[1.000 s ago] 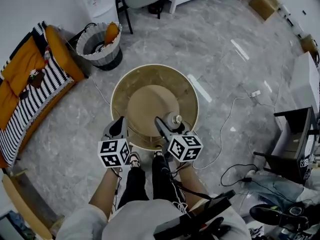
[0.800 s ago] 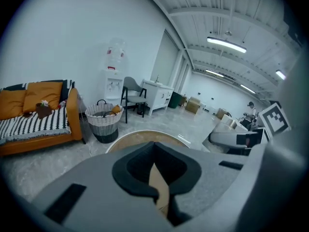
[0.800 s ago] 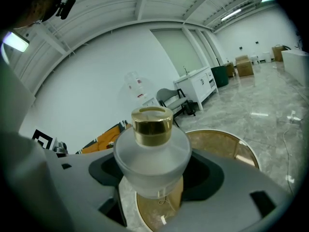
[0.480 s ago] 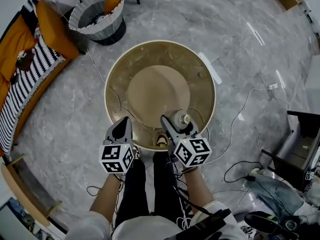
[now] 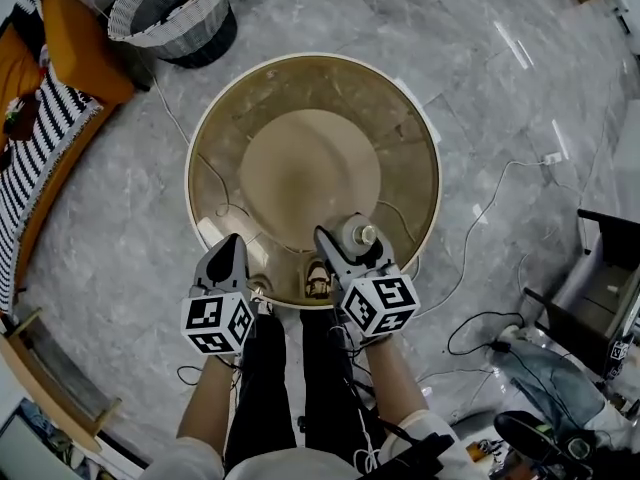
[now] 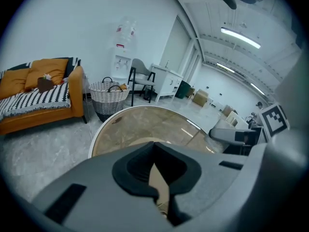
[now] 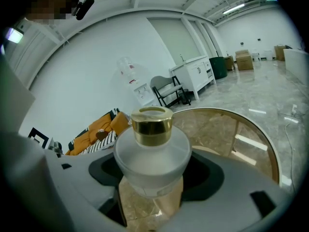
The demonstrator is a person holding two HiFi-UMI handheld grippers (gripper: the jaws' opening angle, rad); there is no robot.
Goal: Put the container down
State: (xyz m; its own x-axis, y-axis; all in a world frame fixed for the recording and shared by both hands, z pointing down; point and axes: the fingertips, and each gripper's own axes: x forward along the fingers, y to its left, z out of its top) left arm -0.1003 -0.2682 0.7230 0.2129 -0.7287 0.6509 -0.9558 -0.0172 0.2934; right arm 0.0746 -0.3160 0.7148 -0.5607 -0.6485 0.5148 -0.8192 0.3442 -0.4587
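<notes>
While both forearms reached forward and down, side by side over the near rim of the round glass-topped table (image 5: pixel 421 128), the right hand-held gripper (image 5: pixel 345 239) clamped its jaws on the upright frosted glass container with a gold collar (image 5: pixel 359 235). The left hand-held gripper (image 5: pixel 230 251) hung just beside it, jaws closed on nothing. Only the right gripper view showed the container's milky shoulders; the head view gave just its top, and neither showed whether it touched the glass.

Left tongs (image 5: pixel 231 246) seemingly closed; right tongs (image 5: pixel 341 242) clamp the container (image 7: pixel 151 151).
</notes>
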